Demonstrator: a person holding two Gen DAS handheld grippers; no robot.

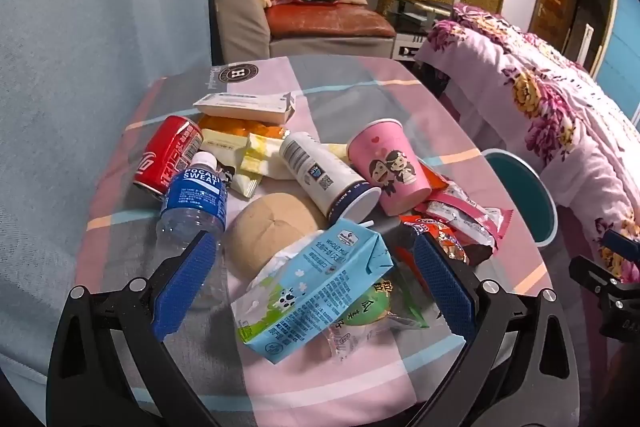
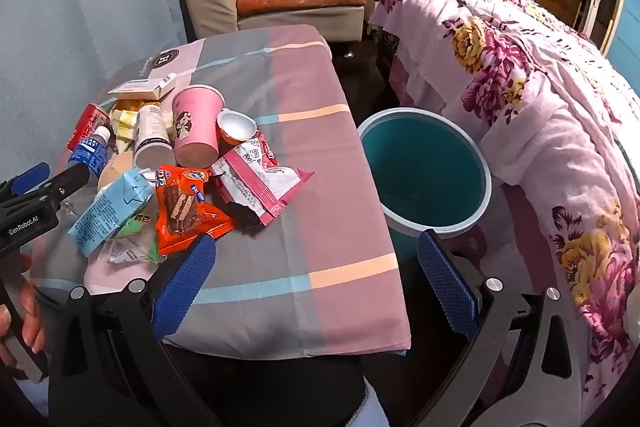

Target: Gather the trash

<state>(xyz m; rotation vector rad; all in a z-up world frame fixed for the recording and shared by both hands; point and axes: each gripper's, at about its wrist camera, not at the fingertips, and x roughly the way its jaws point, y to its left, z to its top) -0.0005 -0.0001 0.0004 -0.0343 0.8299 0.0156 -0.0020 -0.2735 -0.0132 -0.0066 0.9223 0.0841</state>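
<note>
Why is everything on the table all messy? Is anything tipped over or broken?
Yes. The red soda can and the white cup lie on their sides, the pink paper cup stands upside down, and the blue milk carton is squashed. Torn snack wrappers are scattered about. The teal bin beside the table looks empty.

On the checked tablecloth lie one red aluminium drink can (image 1: 170, 153), one clear plastic bottle with a blue label (image 1: 191, 205), one light-blue milk carton (image 1: 316, 291) and one round beige bun (image 1: 268, 233). Cups number two: one pink paper cup (image 1: 390, 167) and one white cylindrical cup (image 1: 326, 175). One teal plastic bucket (image 2: 424, 173) stands beside the table.
</note>
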